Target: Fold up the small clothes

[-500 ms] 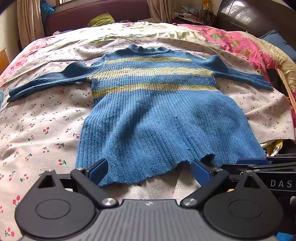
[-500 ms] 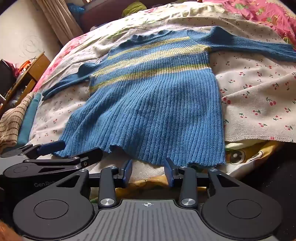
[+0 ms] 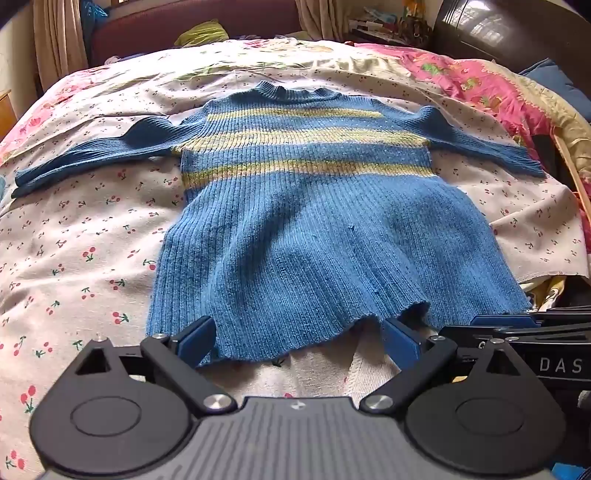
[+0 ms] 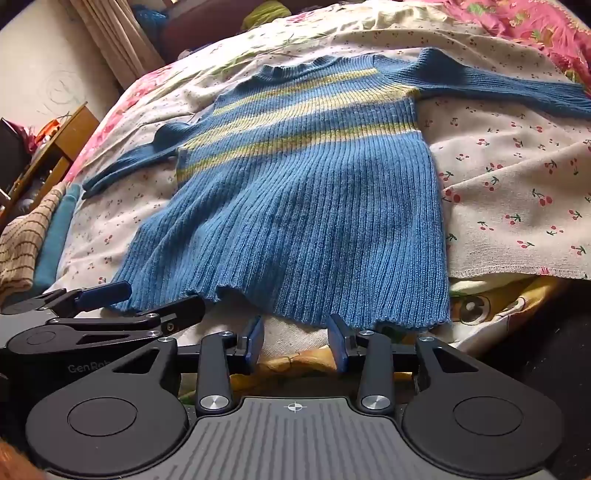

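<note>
A small blue ribbed sweater [image 3: 306, 229] with three yellow stripes lies flat on the cherry-print sheet [image 3: 81, 236], sleeves spread to both sides, hem toward me. It also shows in the right wrist view [image 4: 306, 199]. My left gripper [image 3: 299, 338] is open wide, its blue pads at the left part of the hem, which lies between them. My right gripper [image 4: 295, 341] is open more narrowly, just short of the hem's right part, holding nothing. The left gripper also shows at the left in the right wrist view [image 4: 140, 299].
The bed's near edge runs just under the hem. A pink floral blanket [image 3: 491, 85] lies at the far right. Folded striped and teal cloths [image 4: 37, 236] lie at the bed's left edge, beside a wooden cabinet [image 4: 55, 147]. A dark headboard [image 3: 192, 29] stands at the back.
Both grippers have crept slightly forward toward the hem. The sweater has not moved.
</note>
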Available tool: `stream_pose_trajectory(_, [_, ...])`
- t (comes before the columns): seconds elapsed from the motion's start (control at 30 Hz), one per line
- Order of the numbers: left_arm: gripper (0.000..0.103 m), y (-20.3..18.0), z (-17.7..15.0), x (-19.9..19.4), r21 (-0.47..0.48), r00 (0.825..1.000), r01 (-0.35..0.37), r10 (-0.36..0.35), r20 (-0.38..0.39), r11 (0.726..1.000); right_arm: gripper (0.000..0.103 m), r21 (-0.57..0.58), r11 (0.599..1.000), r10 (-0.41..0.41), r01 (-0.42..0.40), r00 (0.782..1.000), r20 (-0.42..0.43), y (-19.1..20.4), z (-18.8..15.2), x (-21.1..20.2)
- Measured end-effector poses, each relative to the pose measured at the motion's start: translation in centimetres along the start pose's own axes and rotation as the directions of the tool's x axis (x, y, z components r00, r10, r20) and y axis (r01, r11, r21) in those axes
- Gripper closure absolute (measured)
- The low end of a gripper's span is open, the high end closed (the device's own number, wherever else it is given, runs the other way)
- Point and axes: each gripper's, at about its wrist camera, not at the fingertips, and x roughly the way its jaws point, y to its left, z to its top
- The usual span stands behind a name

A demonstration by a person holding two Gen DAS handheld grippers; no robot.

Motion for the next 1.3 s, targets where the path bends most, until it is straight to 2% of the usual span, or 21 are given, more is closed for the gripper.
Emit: stream_pose_trajectory(1.3, [0.0,0.15,-0.2,0.47,-0.009,0.999,0.005,-0.005,-0.039,1.0,0.065,0.004,1.0,-0.002,0.002,1.0,-0.013,0.01,0.28,0.33])
